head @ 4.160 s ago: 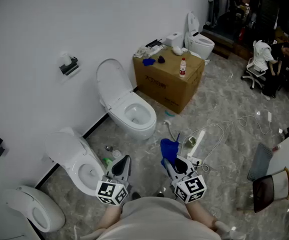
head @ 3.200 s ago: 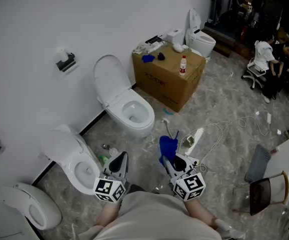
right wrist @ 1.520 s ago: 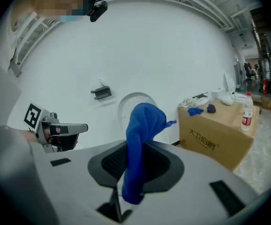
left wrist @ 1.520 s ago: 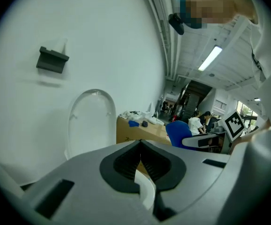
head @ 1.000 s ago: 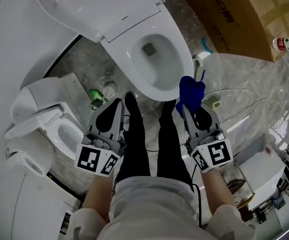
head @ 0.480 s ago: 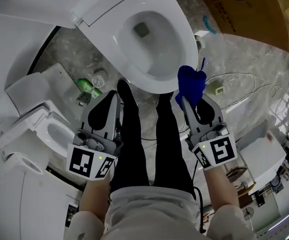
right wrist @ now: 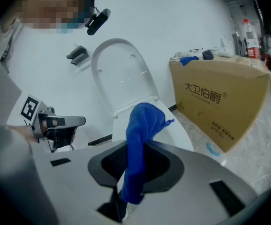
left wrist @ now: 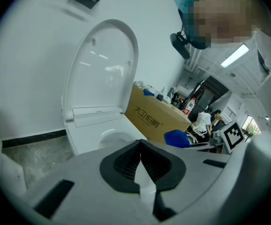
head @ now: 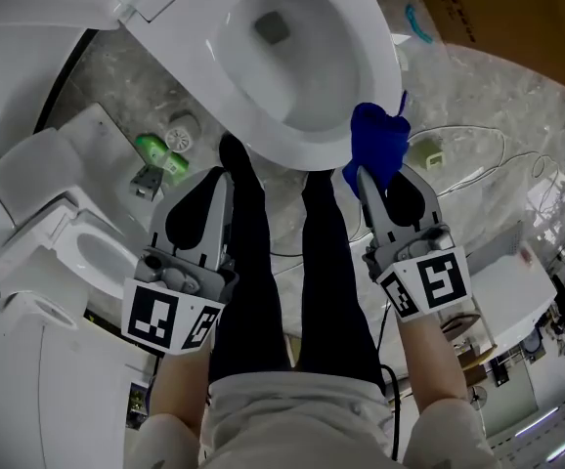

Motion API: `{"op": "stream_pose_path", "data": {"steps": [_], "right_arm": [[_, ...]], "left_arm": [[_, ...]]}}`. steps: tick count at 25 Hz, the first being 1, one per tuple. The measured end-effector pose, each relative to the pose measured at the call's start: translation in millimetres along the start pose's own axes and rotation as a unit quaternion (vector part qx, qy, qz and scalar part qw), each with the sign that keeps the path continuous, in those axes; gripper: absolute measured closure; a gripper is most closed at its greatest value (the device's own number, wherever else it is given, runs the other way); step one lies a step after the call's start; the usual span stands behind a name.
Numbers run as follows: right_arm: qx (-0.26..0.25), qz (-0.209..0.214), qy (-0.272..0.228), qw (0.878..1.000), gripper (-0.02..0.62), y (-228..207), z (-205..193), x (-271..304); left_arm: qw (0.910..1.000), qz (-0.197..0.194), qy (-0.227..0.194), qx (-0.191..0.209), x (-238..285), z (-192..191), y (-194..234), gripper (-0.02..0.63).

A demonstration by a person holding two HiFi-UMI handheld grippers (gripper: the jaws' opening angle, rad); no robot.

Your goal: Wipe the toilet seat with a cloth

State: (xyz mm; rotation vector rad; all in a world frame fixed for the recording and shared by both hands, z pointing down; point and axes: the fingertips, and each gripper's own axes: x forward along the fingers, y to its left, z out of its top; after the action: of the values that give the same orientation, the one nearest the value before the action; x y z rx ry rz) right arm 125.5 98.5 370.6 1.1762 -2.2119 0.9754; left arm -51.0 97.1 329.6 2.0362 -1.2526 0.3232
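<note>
place: workshop-like room | cues: toilet beside 2nd toilet; cardboard box; marble floor

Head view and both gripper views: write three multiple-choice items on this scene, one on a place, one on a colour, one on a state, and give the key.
1. Where is the cloth?
A. lying in the bowl
B. clamped in the right gripper
C. on the floor beside the toilet

2. What colour is the cloth?
A. green
B. white
C. blue

3. How does the toilet lid stand?
A. raised upright
B. shut down flat
C. taken off and lying on the floor

Key:
1 B, since the right gripper view shows it pinched between those jaws.
2 C, since it shows deep blue in every view.
3 A, since the left gripper view shows it standing upright.
</note>
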Motion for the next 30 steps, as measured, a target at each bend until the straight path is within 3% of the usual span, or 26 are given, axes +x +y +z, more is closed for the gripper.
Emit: {"op": "stream_pose_path", "data": {"steps": [8, 18, 30], "right_arm": [[0.049, -0.056, 0.015, 0.997, 0.523, -49, -20, 23], [0.05, -0.116, 0.062, 0.99, 0.523, -101, -54, 43], [0.085, -0.134, 0.105, 0.982, 0.523, -130, -88, 62]], "left_arm": [[1.0, -0.002, 0.007, -0.003, 1, -5, 1, 0.601], [0.9999, -0.01, 0.013, 0.003, 7, -4, -1, 0.601], [0.9997, -0.014, 0.02, 0.004, 9, -9, 0, 0.601]]}}
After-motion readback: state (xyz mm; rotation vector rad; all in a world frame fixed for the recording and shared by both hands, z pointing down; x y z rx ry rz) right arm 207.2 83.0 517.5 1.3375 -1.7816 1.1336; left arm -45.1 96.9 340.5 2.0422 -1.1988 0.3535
